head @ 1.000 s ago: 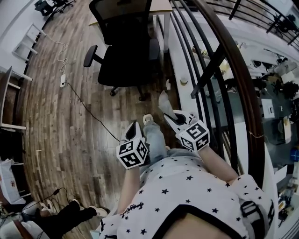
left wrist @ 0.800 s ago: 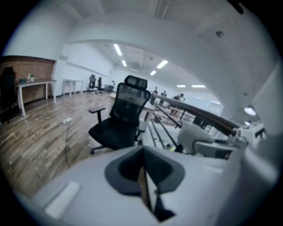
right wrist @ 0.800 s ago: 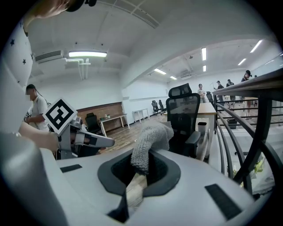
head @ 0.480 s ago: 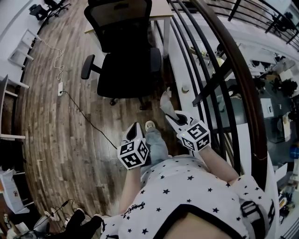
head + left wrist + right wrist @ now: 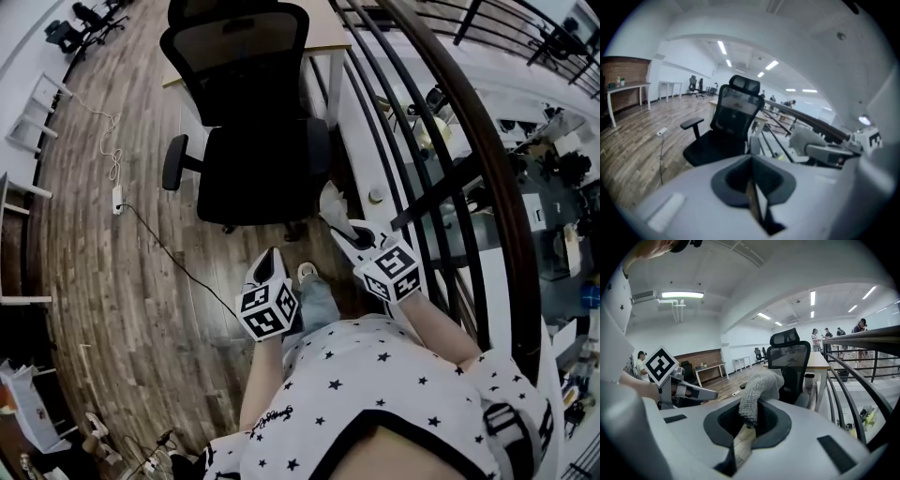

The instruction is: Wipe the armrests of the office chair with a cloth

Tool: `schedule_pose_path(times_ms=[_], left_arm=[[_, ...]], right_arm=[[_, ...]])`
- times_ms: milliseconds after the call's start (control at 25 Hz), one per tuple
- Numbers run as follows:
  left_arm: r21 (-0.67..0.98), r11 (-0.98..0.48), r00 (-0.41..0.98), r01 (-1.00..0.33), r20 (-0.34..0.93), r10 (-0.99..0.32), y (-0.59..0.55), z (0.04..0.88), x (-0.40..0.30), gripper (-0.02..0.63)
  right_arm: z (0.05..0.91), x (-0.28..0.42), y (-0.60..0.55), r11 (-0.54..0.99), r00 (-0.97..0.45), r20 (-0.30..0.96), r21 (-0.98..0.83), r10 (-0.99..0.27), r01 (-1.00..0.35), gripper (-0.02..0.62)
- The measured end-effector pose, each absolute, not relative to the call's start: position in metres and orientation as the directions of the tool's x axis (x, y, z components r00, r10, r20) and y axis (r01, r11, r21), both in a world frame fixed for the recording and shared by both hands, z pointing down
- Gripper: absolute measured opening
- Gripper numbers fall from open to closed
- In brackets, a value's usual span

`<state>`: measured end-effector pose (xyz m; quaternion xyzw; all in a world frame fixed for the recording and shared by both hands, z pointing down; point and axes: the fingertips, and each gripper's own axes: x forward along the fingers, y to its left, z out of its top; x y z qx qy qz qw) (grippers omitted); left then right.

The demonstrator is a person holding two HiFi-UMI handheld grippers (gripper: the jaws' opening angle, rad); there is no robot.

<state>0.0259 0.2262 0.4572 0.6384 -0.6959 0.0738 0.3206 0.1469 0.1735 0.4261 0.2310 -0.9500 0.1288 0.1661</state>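
The black office chair (image 5: 251, 150) stands on the wood floor ahead of me, its left armrest (image 5: 173, 161) sticking out and its right armrest (image 5: 319, 141) close to the desk. My right gripper (image 5: 336, 217) is shut on a grey knitted cloth (image 5: 329, 200), which stands up from the jaws (image 5: 757, 390), a short way short of the chair's seat. My left gripper (image 5: 270, 255) is shut with nothing in it and hangs over the floor, below the chair. In the left gripper view the chair (image 5: 724, 129) and its armrest (image 5: 692, 123) lie ahead.
A dark metal railing (image 5: 450, 122) runs along my right, with a lower floor beyond it. A wooden desk (image 5: 323, 19) stands behind the chair. A power strip (image 5: 117, 197) and its cable (image 5: 178, 258) lie on the floor at the left. My shoe (image 5: 306, 272) shows between the grippers.
The chair has come closer and lower in the head view as I moved toward it. Both grippers keep their posture, and the cloth stays in the right one.
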Motion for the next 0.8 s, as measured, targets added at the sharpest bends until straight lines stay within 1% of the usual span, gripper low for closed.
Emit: schedule_pose_path(times_ms=[800], left_arm=[[0.294,0.071,0.113,-0.953,0.562,-0.819,0.108,0.461,-0.037,0.003]], right_arm=[[0.423,0.088,0.057,0.804,-0.789,0.378,-0.163,-0.485,-0.572,0.028]])
